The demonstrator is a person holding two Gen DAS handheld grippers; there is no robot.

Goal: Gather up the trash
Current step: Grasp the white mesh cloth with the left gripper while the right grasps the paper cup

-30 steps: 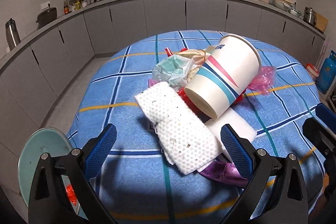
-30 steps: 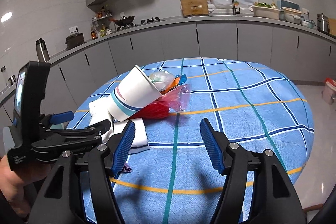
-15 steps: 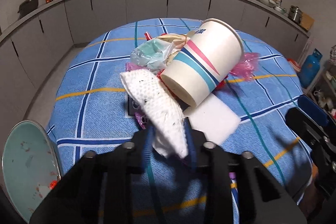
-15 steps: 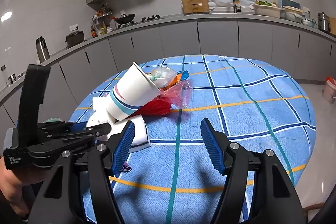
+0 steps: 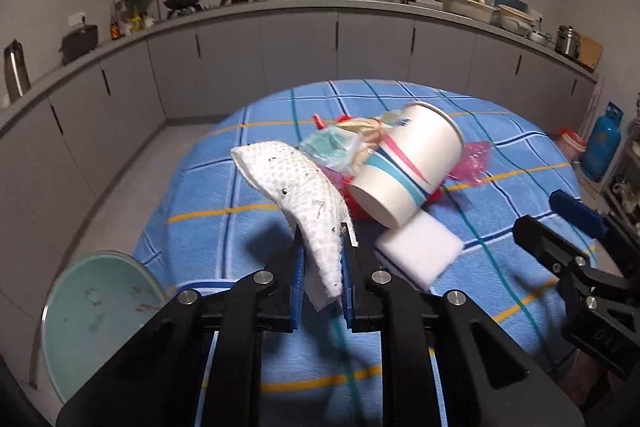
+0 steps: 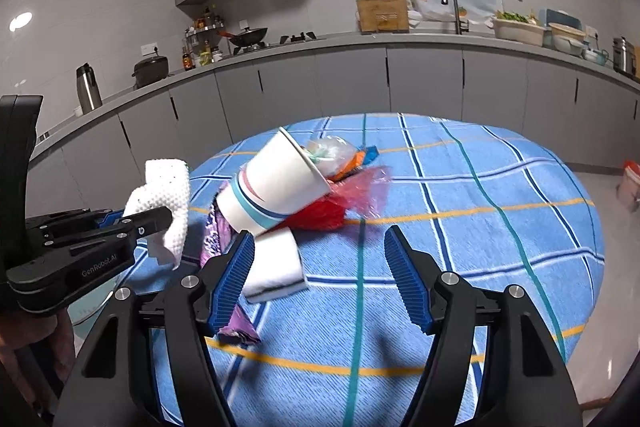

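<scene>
Left gripper closed on one white dotted paper towel, lifted beside one striped paper cup; right gripper open near one white sponge.

We see a tablecloth in bright blue, checked with dark blue, white, teal and orange lines. Near its left edge lies a white paper cup banded in light blue, teal and red. Our left gripper, black with blue pads, carries a white dimpled cloth flecked with dark specks. Beside the cup we find a pink plastic bag, a purple wrapper and a white sponge. Off the table's left edge sits a pale green bin lid.
</scene>
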